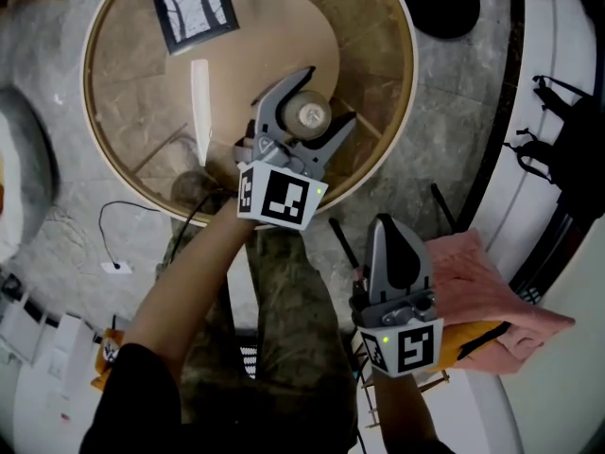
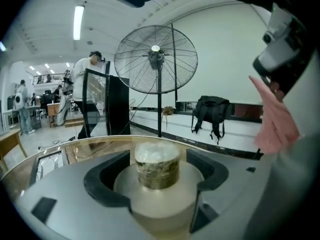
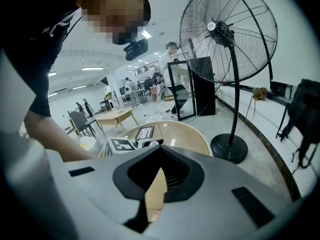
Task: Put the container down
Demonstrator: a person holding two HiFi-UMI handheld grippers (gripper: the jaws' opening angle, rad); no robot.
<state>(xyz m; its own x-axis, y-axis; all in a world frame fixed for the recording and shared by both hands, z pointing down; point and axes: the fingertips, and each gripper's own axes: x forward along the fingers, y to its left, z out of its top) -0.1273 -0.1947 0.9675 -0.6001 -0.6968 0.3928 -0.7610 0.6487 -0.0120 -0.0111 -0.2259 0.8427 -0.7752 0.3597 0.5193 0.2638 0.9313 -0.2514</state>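
While the left gripper [image 1: 328, 97] clamps the container [image 1: 308, 113] by its wide pale body, that container is held over the near right part of the round table [image 1: 378, 36]; contact with the surface cannot be confirmed. The right gripper [image 1: 389, 225] is closed and empty, near the person, just left of a pink cloth [image 1: 482, 296].

A framed tree picture [image 1: 194, 8] and a white strip [image 1: 200, 102] lie on the round surface [image 1: 378, 45], a pink cloth [image 1: 487, 301] lies well apart, and a pedestal fan [image 2: 156, 59] stands near a black backpack [image 2: 212, 111].
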